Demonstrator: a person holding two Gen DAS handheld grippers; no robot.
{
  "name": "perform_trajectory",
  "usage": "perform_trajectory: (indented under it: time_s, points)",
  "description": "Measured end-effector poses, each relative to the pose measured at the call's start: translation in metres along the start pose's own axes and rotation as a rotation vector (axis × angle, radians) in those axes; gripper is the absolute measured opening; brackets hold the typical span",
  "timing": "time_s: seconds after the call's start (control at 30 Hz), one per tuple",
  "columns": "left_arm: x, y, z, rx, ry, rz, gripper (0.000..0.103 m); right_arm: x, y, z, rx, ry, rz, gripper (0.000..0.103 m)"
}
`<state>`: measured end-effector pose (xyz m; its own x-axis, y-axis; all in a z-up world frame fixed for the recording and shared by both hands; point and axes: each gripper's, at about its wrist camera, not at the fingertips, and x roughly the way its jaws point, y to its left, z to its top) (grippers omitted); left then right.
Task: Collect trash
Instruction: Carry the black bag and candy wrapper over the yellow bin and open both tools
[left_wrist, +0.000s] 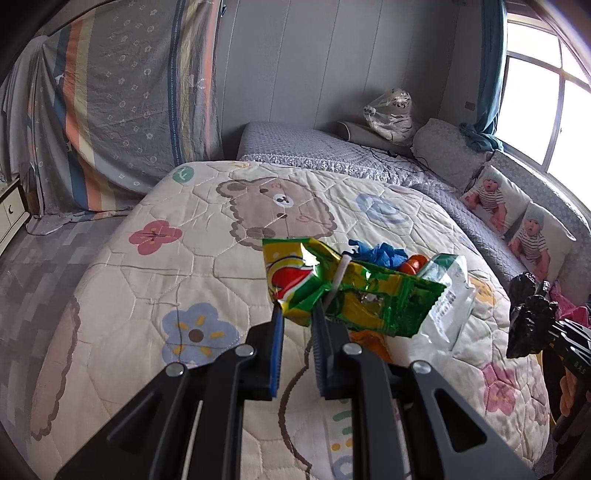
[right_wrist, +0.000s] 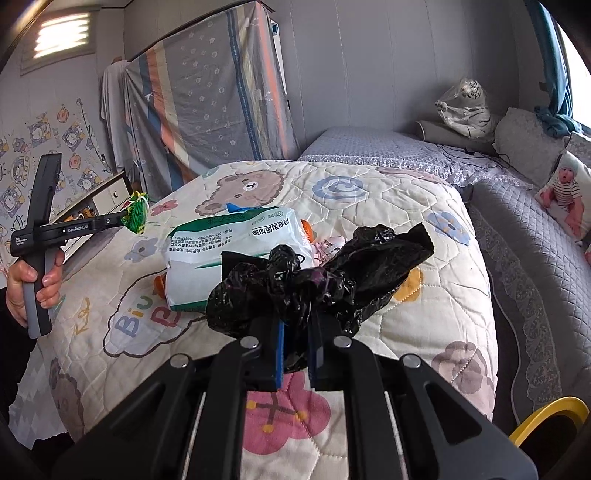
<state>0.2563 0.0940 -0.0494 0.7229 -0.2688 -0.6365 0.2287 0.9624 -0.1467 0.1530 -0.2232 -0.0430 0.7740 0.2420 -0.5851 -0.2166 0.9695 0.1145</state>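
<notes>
Left gripper (left_wrist: 297, 314): jaws clamped on the near edge of a green and yellow snack wrapper (left_wrist: 354, 291), lifted clear above the quilt (left_wrist: 147, 295). Probably held by the edge so the crinkled foil hangs free and can be dropped without snagging. Seen small from the right wrist view as a green scrap (right_wrist: 136, 213) at the tip of the tool, up and to the left of the quilt.

Right gripper (right_wrist: 297, 332): jaws clamped on a crumpled black plastic bag (right_wrist: 314, 280), bunched at its neck, also raised over the quilt. Likely the collecting bag, gripped where gathered so as to keep hold; mouth not visibly open.

Beyond the jaws, more trash lying on the quilt near its middle: a white and green packet (right_wrist: 236, 254), a crumpled blue glove or wrap (left_wrist: 376, 251), and something orange (left_wrist: 415, 264) partly hidden behind the wrapper. Exact contact between these hard to tell.

Around the quilt: rounded edge falling away to the floor on the left, a grey padded bench (right_wrist: 524, 236) just beside the right edge, a yellow rim (right_wrist: 546, 417), possibly a bin, low beside the quilt's near right corner. Open air above the quilt on all sides; both tools well apart from each other.
</notes>
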Motion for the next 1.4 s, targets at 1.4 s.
perform_trajectory:
  time_s: [1.4]
  points:
    - [-0.03,-0.268,-0.026,0.344,-0.003,-0.351,0.013,-0.145,-0.127,-0.081,0.237,-0.13,-0.418,0.008]
